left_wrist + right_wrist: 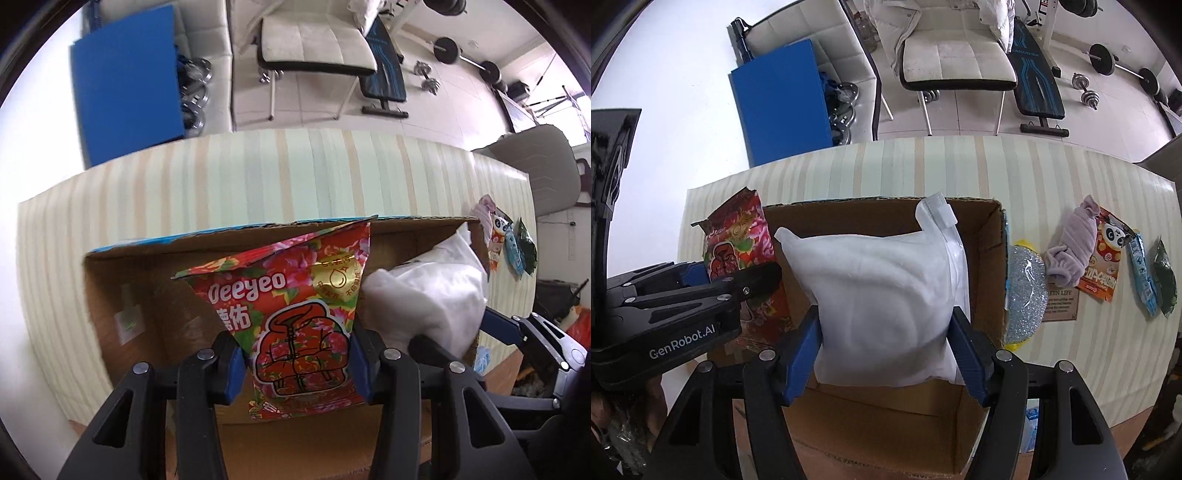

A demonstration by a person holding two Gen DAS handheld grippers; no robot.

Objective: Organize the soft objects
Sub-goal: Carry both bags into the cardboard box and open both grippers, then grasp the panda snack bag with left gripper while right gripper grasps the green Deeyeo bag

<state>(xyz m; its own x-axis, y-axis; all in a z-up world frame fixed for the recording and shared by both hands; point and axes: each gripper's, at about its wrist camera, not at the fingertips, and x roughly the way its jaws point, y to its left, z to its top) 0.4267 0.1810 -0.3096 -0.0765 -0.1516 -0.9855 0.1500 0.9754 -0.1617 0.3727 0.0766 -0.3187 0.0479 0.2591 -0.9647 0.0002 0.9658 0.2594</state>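
From the left wrist view, the left gripper (297, 363) is clenched on a red floral packet (295, 321), its blue pads pressing both sides low on the pack, which hangs over the open cardboard box (122, 295) on the striped table (258, 177). To place it well, I judge it should go down on the box's empty left half and be let go only once its bottom meets the floor — the folded top corner could catch on the far wall. The white pillow pack (424, 299) crowds in from the right, nearly touching the packet, with the other tool's fingers just beside.

From the right wrist view, the right gripper (886, 354) grasps the white pillow pack (882, 299) across its width, over the middle and right of the cardboard box (993, 266). It is bulky, so it probably wants lowering upright against the right wall, leaving room for the red floral packet (738, 251) held just left of it. The two tools sit close — a collision risk. Outside the box, on the table (960, 166), still lie a glittery scrubber (1025, 291), a lilac cloth roll (1071, 240), a panda snack bag (1108, 258) and two slim sachets (1143, 273).
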